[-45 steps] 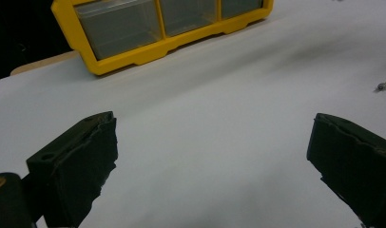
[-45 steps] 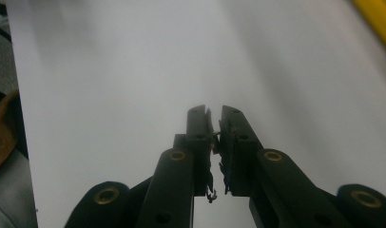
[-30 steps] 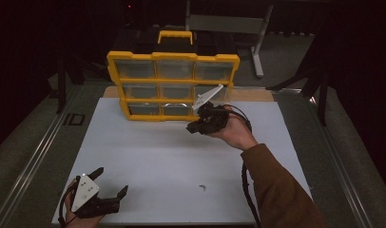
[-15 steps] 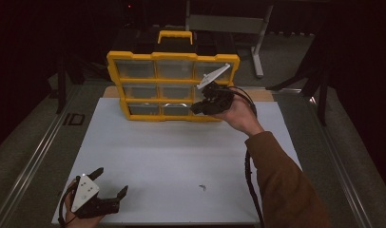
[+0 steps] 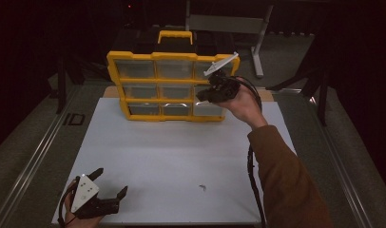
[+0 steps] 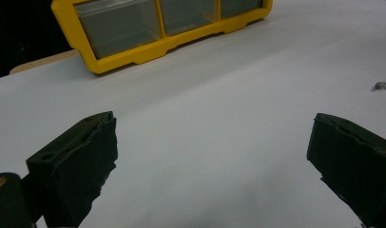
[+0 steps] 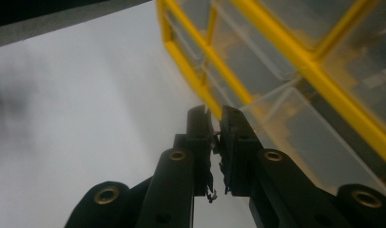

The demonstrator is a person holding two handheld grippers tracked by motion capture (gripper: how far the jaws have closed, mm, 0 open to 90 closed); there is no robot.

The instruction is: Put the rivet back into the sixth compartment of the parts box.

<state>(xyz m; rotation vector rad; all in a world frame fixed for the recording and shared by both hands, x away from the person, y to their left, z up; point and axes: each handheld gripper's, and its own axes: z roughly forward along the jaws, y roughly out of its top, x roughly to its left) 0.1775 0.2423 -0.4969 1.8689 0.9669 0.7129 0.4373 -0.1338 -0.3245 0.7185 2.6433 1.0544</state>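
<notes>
While the left gripper (image 5: 103, 190) rests with its jaws spread wide and nothing between them on the white table (image 5: 181, 156), well in front of the yellow organizer (image 5: 169, 85), the right gripper (image 5: 203, 96) is held up against the organizer's front, at its right-hand column of drawers. Right jaws pressed together; in the right gripper view a small dark metal piece (image 7: 216, 164) sits pinched in the narrow slit between them, too small to identify. A small metal part (image 5: 201, 187) lies loose on the table, well in front of the organizer.
</notes>
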